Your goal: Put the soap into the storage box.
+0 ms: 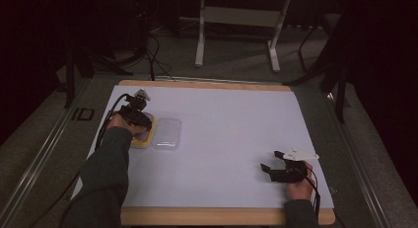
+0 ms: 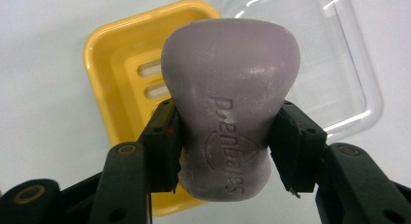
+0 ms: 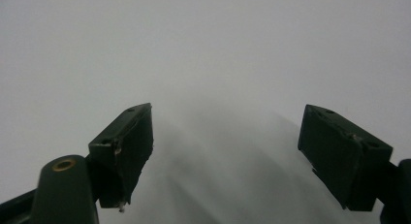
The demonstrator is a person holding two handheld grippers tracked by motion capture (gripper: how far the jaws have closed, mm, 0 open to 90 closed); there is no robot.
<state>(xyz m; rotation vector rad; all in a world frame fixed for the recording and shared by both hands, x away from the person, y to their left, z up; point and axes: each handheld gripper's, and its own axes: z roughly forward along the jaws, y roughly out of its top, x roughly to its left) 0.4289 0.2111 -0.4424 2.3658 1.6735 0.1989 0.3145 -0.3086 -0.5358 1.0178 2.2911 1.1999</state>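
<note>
Here, the left gripper point(image 2: 225, 151) clamps a purple bar of soap point(image 2: 229, 103) by its narrow waist, poised over the yellow soap dish point(image 2: 121, 59), apparently to set it inside. The clear lid point(image 2: 334, 64) lies just beside. The right gripper point(image 3: 225, 156) rests open on the counter point(image 1: 236, 119), idle.

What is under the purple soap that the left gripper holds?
Under the purple soap, clamped between the left gripper's jaws, lies the yellow soap dish with slots. The soap covers most of its floor.
</note>
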